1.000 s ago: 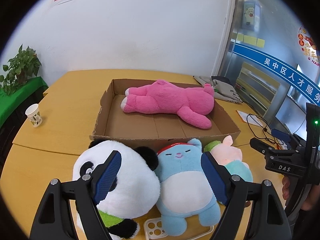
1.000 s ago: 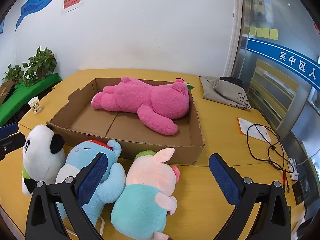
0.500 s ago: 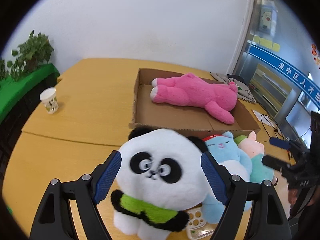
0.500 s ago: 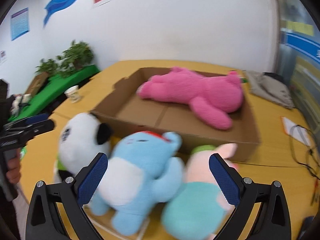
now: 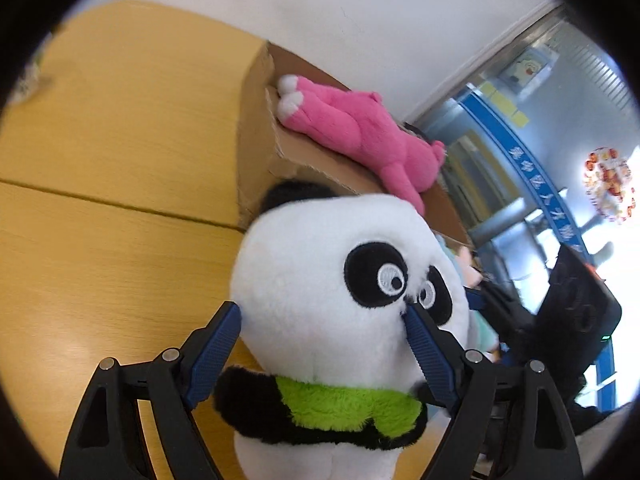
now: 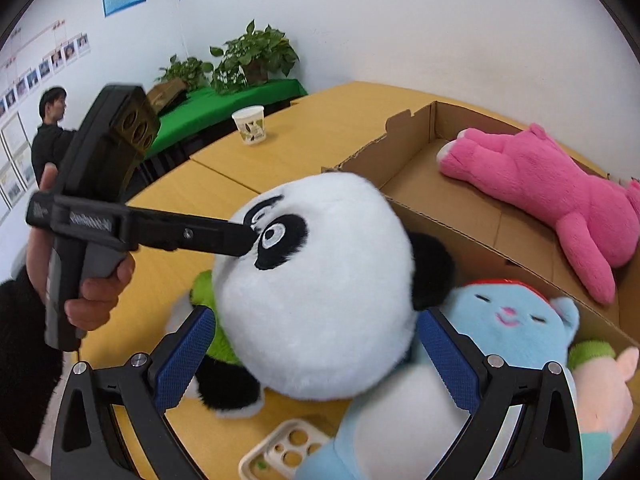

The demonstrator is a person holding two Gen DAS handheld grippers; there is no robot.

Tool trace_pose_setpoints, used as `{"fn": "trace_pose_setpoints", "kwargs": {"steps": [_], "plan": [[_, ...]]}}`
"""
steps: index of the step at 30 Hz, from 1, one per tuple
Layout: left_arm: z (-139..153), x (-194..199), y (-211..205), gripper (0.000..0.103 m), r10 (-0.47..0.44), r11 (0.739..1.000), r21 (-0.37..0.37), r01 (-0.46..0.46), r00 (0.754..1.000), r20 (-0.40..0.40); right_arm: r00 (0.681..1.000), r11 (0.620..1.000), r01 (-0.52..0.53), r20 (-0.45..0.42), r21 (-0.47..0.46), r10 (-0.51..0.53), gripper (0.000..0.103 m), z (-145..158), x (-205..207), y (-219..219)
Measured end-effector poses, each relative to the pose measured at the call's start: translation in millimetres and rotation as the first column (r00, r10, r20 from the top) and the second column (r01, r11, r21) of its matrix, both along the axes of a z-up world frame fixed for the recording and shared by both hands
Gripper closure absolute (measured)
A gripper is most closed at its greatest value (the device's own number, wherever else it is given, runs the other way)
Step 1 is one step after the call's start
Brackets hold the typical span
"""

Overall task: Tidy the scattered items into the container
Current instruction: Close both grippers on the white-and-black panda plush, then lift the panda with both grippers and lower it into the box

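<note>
A white-and-black panda plush (image 5: pixel 336 280) with a green scarf stands on the wooden table in front of the cardboard box (image 6: pixel 472 224). My left gripper (image 5: pixel 320 344) is open with its blue pads either side of the panda's lower head. My right gripper (image 6: pixel 316 356) is open, its pads either side of the panda's head (image 6: pixel 320 280) from the other side. The left gripper's finger (image 6: pixel 192 236) touches the panda's face. A pink plush (image 6: pixel 556 188) lies in the box. A blue plush (image 6: pixel 504 328) and a pink-and-teal plush (image 6: pixel 604 384) lie beside the panda.
A white phone case (image 6: pixel 288 452) lies on the table under the plushes. A paper cup (image 6: pixel 250 124) stands farther back on the table. Potted plants (image 6: pixel 252 56) sit on a green-covered bench. A person (image 6: pixel 48 128) stands at the far left.
Both grippers have moved in close to the panda, which now fills both views between the open pads. The left gripper's finger has reached the panda's face.
</note>
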State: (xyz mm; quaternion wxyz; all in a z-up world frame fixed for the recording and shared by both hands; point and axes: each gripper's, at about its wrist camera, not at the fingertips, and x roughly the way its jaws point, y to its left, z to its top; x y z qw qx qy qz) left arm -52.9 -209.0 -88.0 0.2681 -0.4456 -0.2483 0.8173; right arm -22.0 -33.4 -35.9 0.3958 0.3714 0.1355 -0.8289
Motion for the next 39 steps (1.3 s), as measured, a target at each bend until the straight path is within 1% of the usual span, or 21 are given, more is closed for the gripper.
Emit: {"fn": "trace_pose_setpoints", "kwargs": {"steps": [2, 5, 9, 11, 12, 14, 16, 18, 20, 22, 25, 28, 30, 35, 39], "plan": [[-5.7, -0.9, 1.6, 0.02, -0.025, 1.0, 0.013, 0.025, 1.0, 0.003, 1.0, 0.999, 0.021, 0.005, 0.042, -0.021, 0.0, -9.6, -4.7, -8.4], [-9.2, 1.6, 2.6, 0.021, -0.038, 0.999, 0.032, 0.039, 0.999, -0.006, 0.998, 0.999, 0.039, 0.039, 0.021, -0.04, 0.0, -17.0, -11.0, -10.9], [-6.7, 11.9, 5.2, 0.036, -0.054, 0.999, -0.002, 0.054, 0.997, -0.046, 0.999, 0.999, 0.048, 0.013, 0.013, -0.048, 0.0, -18.5, -9.5, -10.1], [-3.2, 19.5, 7.2, 0.04, -0.055, 0.998, -0.019, 0.054, 0.997, -0.061, 0.999, 0.999, 0.038, -0.001, 0.006, -0.038, 0.004, -18.8, -5.5, -10.3], [-2.5, 19.9, 7.6, 0.042, -0.052, 0.999, -0.018, 0.051, 0.997, -0.062, 0.999, 0.999, 0.034, -0.003, 0.002, -0.034, 0.006, -18.4, -4.4, -9.9], [-0.1, 22.6, 8.4, 0.046, -0.047, 0.999, -0.017, 0.046, 0.997, -0.064, 1.0, 1.0, 0.026, -0.007, -0.009, -0.026, 0.014, -16.1, -0.7, -8.1], [4.7, 24.4, 11.2, 0.048, -0.041, 0.999, -0.027, 0.04, 0.997, -0.072, 1.0, 1.0, 0.022, -0.014, -0.017, -0.023, 0.018, -13.6, 2.6, -5.5], [16.0, 27.0, 17.0, 0.051, -0.033, 0.998, -0.051, 0.029, 0.996, -0.084, 0.999, 0.999, 0.031, -0.022, -0.025, -0.032, 0.02, -10.4, 5.1, -2.9], [32.0, 27.8, 21.6, 0.051, -0.022, 0.998, -0.067, 0.015, 0.995, -0.1, 0.998, 0.999, 0.04, -0.05, -0.028, -0.042, 0.022, -4.2, 8.2, -2.1], [52.9, 27.1, 26.1, 0.051, -0.022, 0.997, -0.081, 0.011, 0.99, -0.137, 0.994, 0.998, 0.048, -0.093, -0.048, -0.052, 0.022, 9.3, 11.4, 1.8], [86.7, 20.6, 33.1, 0.051, -0.037, 0.994, -0.11, 0.015, 0.979, -0.2, 0.988, 0.995, 0.042, -0.144, -0.091, -0.055, 0.022, 37.7, 10.2, 10.8], [124.0, 9.2, 41.9, 0.052, -0.061, 0.986, -0.167, 0.015, 0.96, -0.272, 0.976, 0.994, 0.031, -0.212, -0.105, -0.053, 0.022, 67.6, 3.9, 16.6], [147.1, 0.4, 46.0, 0.053, -0.076, 0.982, -0.188, 0.017, 0.948, -0.308, 0.966, 0.993, 0.021, -0.254, -0.113, -0.049, 0.022, 88.5, -5.6, 17.5], [201.0, -20.3, 58.1, 0.054, -0.098, 0.975, -0.222, 0.009, 0.914, -0.393, 0.935, 0.992, 0.006, -0.351, -0.124, -0.049, 0.023, 142.5, -25.1, 22.7], [236.5, -39.0, 64.8, 0.054, -0.1, 0.976, -0.219, 0.0, 0.891, -0.443, 0.908, 0.992, 0.003, -0.415, -0.127, -0.056, 0.024, 184.5, -44.9, 25.2]]}}
